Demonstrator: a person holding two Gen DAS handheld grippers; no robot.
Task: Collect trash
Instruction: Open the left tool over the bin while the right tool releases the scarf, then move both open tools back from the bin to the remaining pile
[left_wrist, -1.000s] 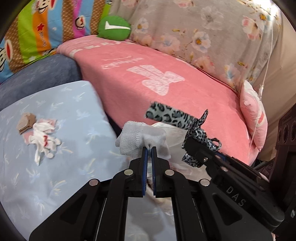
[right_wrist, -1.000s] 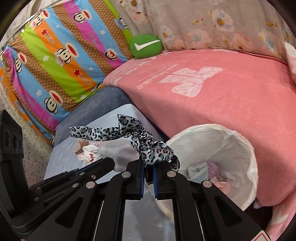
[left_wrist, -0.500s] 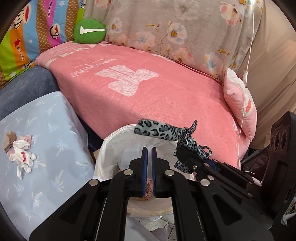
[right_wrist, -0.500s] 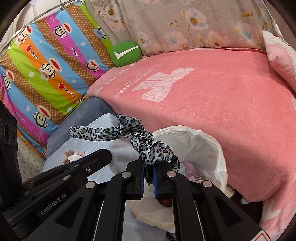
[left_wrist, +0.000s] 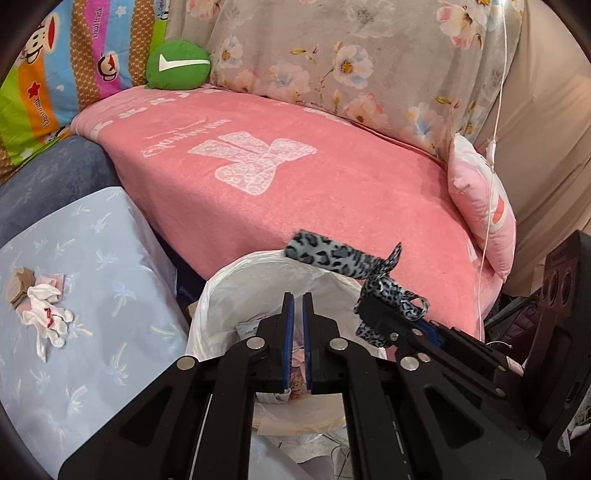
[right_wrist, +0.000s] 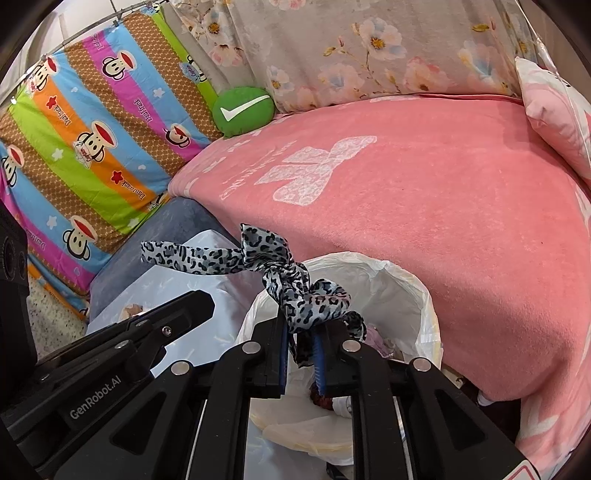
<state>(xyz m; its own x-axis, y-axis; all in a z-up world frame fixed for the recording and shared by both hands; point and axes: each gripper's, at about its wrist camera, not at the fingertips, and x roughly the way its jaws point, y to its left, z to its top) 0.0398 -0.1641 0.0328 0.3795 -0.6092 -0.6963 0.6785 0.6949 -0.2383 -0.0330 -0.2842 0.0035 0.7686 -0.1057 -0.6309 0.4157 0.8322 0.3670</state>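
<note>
A bin lined with a white bag (left_wrist: 258, 284) (right_wrist: 399, 291) stands against the pink sofa, with several bits of trash inside. My left gripper (left_wrist: 298, 299) hangs over its mouth, jaws nearly together and empty. My right gripper (right_wrist: 301, 328) is also over the bin, jaws slightly parted with a grey leopard-print ribbon (right_wrist: 291, 284) still between them; the ribbon also shows in the left wrist view (left_wrist: 332, 258). More trash, a crumpled white tissue with red marks (left_wrist: 44, 314) and a brown scrap (left_wrist: 20, 286), lies on the light blue cloth (left_wrist: 92, 258).
A pink blanket (left_wrist: 295, 184) covers the sofa seat. A green cushion with a check mark (left_wrist: 177, 66) sits at its back, a pink pillow (left_wrist: 480, 214) at its right end. A striped monkey-print cover (right_wrist: 92, 140) hangs at left. A white cord (left_wrist: 495, 147) dangles at right.
The grey-white sock that my left gripper held a second ago is gone from its jaws. Both grippers have moved right over the bin. The right jaws have opened slightly around the ribbon.
</note>
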